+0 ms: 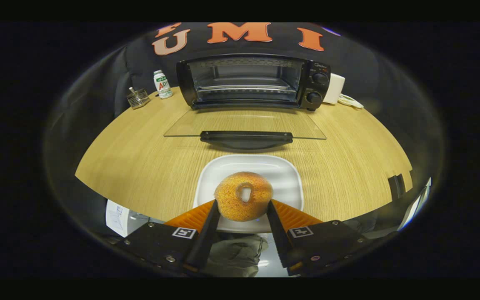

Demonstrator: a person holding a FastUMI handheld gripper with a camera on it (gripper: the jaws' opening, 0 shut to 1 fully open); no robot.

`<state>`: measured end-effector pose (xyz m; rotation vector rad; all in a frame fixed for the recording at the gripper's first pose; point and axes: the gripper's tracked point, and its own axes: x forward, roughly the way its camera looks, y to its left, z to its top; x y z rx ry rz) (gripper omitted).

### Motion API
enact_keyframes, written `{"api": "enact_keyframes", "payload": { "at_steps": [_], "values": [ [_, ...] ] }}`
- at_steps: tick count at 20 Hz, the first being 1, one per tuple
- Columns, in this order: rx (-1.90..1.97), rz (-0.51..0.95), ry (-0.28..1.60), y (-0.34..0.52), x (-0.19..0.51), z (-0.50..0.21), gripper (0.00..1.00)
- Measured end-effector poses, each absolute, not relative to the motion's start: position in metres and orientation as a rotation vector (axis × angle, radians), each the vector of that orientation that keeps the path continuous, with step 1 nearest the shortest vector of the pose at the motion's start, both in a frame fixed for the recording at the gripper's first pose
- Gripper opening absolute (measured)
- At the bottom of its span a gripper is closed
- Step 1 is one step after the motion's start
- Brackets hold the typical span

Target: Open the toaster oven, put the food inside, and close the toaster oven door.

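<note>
A sugared donut is held between the two fingers, lifted above a white plate on the wooden table. My gripper is shut on the donut, one finger pressing each side. Beyond the plate stands a black toaster oven against the booth wall. Its glass door lies folded down flat toward me, the black handle at its near edge. The oven's inside shows a wire rack. Two knobs sit on the oven's right side.
A small white bottle and a wire holder stand left of the oven. A white box and a cable sit to its right. The table's near edge curves just behind the plate. Bare wood lies either side of the plate.
</note>
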<state>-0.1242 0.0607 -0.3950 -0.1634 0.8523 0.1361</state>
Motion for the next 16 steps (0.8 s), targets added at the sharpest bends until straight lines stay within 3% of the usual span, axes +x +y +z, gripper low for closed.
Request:
{"api": "enact_keyframes", "payload": {
  "at_steps": [16],
  "values": [
    [0.014,0.201,0.652,0.104,-0.013,-0.298,0.64]
  ]
}}
